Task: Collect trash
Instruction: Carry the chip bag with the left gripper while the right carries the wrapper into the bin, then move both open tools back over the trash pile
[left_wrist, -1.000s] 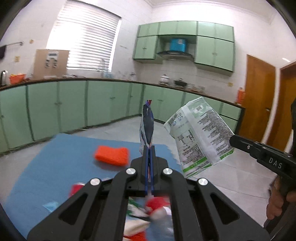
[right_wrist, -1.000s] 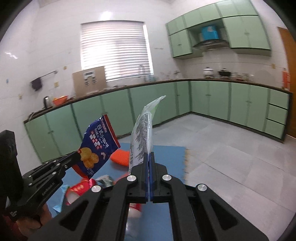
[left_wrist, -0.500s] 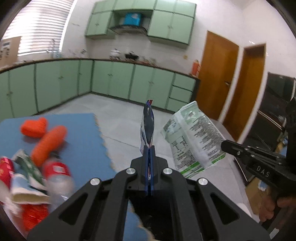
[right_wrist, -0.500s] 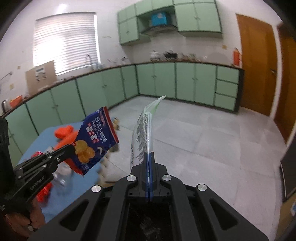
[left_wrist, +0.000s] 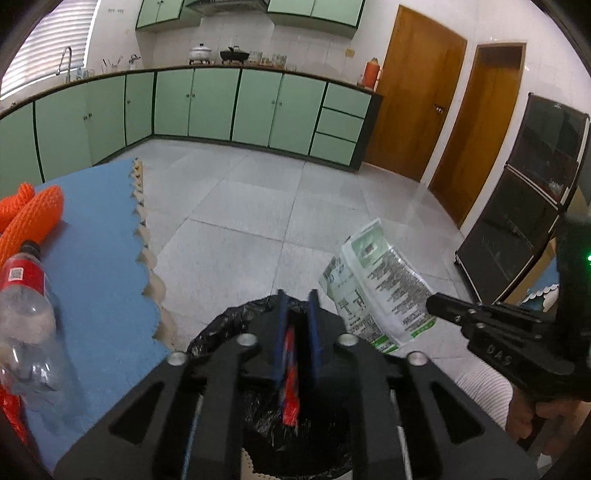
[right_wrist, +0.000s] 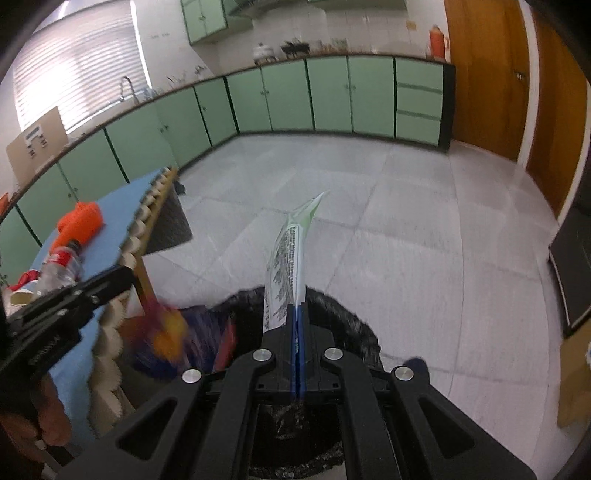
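Note:
My left gripper (left_wrist: 297, 295) hangs over a black bag-lined bin (left_wrist: 221, 325), and its jaws are opening. The blue and red snack packet (left_wrist: 290, 380) is slipping down between the parted pads, which no longer press on it. In the right wrist view that packet (right_wrist: 170, 339) is a blur below the left gripper (right_wrist: 125, 273), at the bin (right_wrist: 354, 317) mouth. My right gripper (right_wrist: 297, 328) also hangs over the bin. Its jaws are just beginning to open, the pads still on a green and white packet (right_wrist: 291, 254) that stands upright. The left wrist view shows that packet (left_wrist: 373, 284) flat-on in the right gripper (left_wrist: 430, 301).
A table with a blue foam mat (left_wrist: 92, 258) stands left of the bin, bearing orange knitted items (left_wrist: 33, 221), a plastic bottle with a red label (left_wrist: 26, 295) and more wrappers. A black cabinet (left_wrist: 535, 203) stands at the right. Grey tiled floor lies beyond.
Both grippers swung away from the table, to the right and downward, and now hang over the bin. The left jaws have parted and the blue packet has slid down between them.

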